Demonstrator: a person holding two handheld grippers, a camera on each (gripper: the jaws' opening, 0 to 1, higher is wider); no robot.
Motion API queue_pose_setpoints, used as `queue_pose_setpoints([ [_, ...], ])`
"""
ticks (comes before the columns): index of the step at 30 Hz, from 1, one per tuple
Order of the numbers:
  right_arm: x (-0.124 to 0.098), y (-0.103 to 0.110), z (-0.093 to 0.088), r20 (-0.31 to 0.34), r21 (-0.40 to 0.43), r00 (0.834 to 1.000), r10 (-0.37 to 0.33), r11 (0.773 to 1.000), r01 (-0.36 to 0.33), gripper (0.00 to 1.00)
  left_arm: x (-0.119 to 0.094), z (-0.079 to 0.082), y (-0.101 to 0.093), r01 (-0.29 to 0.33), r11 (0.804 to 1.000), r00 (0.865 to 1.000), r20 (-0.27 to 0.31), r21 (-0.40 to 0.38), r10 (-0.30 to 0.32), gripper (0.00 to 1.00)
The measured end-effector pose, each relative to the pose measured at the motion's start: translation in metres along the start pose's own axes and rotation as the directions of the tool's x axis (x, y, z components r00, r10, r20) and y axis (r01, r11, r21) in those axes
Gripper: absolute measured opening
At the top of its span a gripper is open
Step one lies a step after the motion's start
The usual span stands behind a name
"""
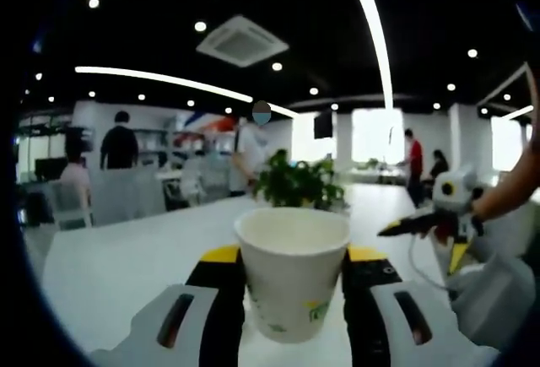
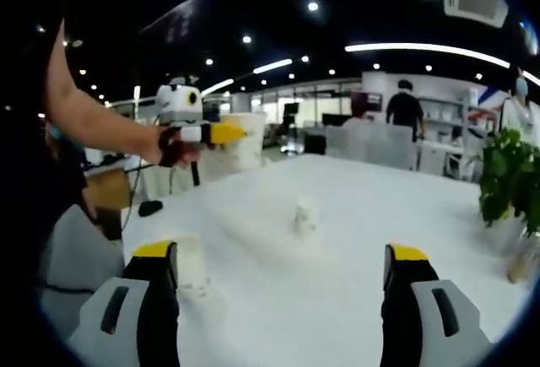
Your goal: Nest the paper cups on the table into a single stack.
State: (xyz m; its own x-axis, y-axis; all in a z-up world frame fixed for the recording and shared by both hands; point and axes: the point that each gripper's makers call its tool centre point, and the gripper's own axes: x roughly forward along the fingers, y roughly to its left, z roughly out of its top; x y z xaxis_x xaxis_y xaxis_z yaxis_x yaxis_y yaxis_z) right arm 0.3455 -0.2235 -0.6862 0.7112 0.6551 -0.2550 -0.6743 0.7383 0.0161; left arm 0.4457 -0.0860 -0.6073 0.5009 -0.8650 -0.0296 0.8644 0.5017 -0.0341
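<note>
While your left gripper (image 1: 294, 299) clamped one paper cup (image 1: 293, 276) upright between its jaws above the white table (image 1: 126, 266), a potted plant (image 1: 297, 183) stood just behind that cup, at the table's far end. Cup interior: rim visible, contents could not be told. Your right gripper (image 1: 422, 225) entered the left gripper view from the right, held by your hand (image 1: 498, 202). In the right gripper view your right gripper (image 2: 281, 299) stood with jaws spread wide, grasping nothing. Ahead of it on the table: a small upturned cup (image 2: 305, 215), blurred; another pale cup (image 2: 191, 261) just beside the left jaw. The plant (image 2: 510, 177) sat at right. People (image 2: 405, 110) stood in the background.
</note>
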Motion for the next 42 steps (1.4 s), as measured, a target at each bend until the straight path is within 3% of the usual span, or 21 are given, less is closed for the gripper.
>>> queue_pose_setpoints([
  [12, -0.008, 0.002, -0.002, -0.003, -0.018, 1.0, -0.006, 1.0, 0.006, 1.0, -0.004, 0.002, -0.023, 0.014, 1.0, 1.0, 0.005, 0.005, -0.014, 0.42],
  [20, -0.013, 0.002, 0.0, 0.009, -0.006, 1.0, -0.014, 1.0, 0.014, 1.0, -0.01, -0.007, -0.042, 0.018, 1.0, 1.0, -0.007, 0.015, -0.018, 0.42],
  [42, -0.018, 0.009, 0.001, 0.012, -0.012, 1.0, -0.007, 1.0, 0.007, 1.0, -0.029, -0.005, -0.066, 0.01, 1.0, 0.999, 0.033, -0.024, -0.009, 0.42],
])
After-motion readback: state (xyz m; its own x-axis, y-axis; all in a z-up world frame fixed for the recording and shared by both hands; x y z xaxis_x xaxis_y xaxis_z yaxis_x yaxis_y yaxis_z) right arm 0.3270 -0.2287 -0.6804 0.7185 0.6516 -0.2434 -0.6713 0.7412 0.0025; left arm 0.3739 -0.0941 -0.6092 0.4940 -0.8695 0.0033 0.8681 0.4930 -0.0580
